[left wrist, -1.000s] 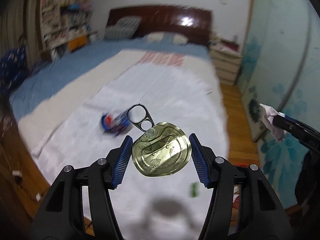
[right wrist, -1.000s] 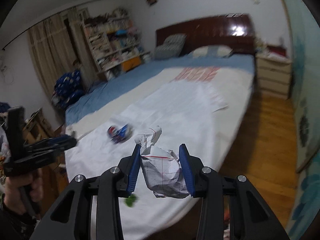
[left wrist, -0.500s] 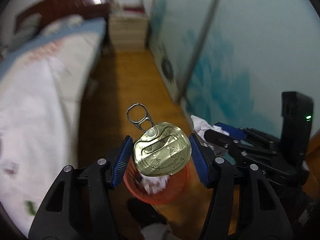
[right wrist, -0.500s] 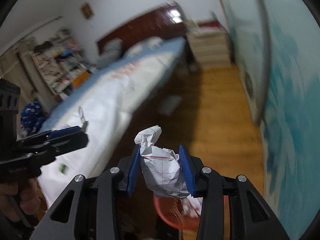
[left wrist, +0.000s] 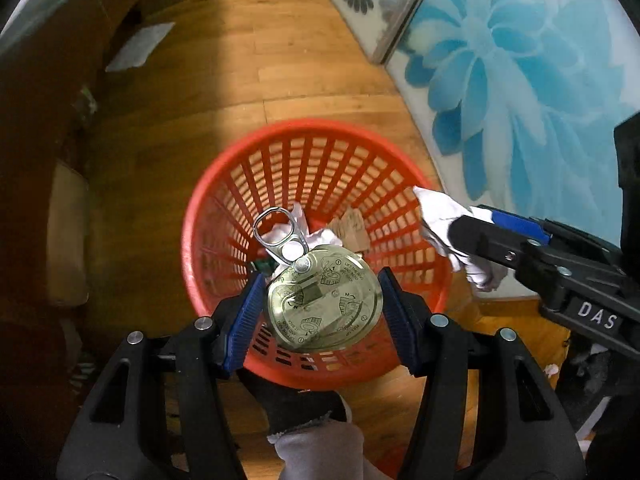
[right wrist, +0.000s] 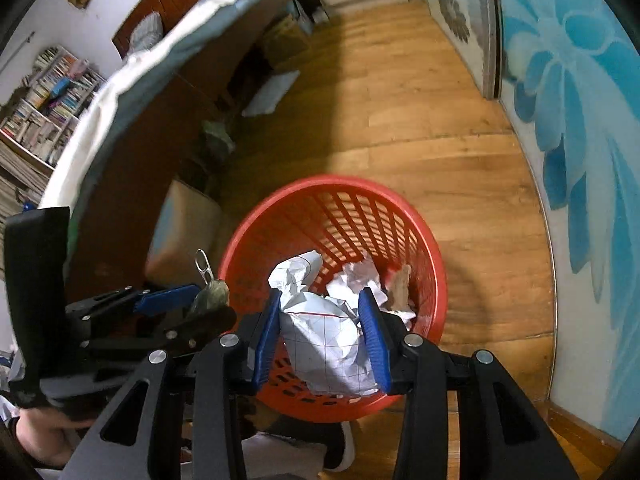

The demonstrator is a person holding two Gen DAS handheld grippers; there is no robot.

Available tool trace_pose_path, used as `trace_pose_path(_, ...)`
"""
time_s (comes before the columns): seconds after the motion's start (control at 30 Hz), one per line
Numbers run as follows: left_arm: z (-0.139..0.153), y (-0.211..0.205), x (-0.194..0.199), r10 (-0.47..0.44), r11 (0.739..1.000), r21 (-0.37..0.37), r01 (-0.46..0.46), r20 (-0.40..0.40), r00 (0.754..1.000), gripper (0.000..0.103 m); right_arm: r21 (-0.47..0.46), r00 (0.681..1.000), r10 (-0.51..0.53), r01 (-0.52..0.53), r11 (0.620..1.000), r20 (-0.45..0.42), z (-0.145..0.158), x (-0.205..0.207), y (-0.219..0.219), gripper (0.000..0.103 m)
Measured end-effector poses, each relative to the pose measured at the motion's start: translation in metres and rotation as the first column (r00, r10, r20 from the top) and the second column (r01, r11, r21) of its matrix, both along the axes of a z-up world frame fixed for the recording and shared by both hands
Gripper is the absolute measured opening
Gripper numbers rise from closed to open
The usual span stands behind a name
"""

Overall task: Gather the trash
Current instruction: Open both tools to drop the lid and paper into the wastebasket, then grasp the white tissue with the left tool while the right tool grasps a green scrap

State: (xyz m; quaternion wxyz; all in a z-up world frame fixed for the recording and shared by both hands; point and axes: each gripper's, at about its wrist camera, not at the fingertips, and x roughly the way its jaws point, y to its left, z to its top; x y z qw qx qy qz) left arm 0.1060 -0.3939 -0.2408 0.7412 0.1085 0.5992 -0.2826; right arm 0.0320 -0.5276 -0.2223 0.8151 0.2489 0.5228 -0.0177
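My left gripper (left wrist: 322, 312) is shut on a gold can lid (left wrist: 324, 304) with a silver pull ring, held over the near rim of a red slatted basket (left wrist: 224, 200). My right gripper (right wrist: 326, 336) is shut on a crumpled white paper ball (right wrist: 324, 332) with red and grey grid lines, also above the red basket (right wrist: 428, 248). The basket stands on the wooden floor and holds several crumpled papers (right wrist: 360, 276) and a brown scrap (left wrist: 352, 228). The right gripper shows at the right of the left wrist view (left wrist: 452, 232), and the left gripper at the left of the right wrist view (right wrist: 200, 300).
A blue flower-patterned sliding door (left wrist: 520, 60) runs along the right. The bed (right wrist: 120, 92) with its dark wooden side stands on the left. A white sheet of paper (left wrist: 136, 46) lies on the floor beyond the basket. My foot (left wrist: 304, 404) is just in front of the basket.
Both grippers have swung away from the bed and tilted down over the red basket, which now fills the middle of both views. Each keeps hold of its item.
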Motion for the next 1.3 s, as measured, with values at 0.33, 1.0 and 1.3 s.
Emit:
trace_pose_path(0.33,0.002,-0.01,-0.002,-0.054,0.998,0.033,0.052,0.048,0.997,0.065,0.036,0.997,-0.074,0.073,0.997,0.015,-0.017,0.01,-0.014,0.082)
trace_pose_path(1.0,0.221,0.153,-0.052,0.09,0.995,-0.062,-0.072,0.384,0.919,0.084,-0.071,0.951,0.076,-0.058,0.996,0.3,0.175,-0.007,0.066,0.081)
trace_pose_path(1.3,0.275,0.337,-0.017,0.415,0.91,-0.19,-0.369,0.426,0.804,0.085,-0.227,0.863,0.36,-0.294,0.929,0.355,0.256,0.018,0.221,0.084)
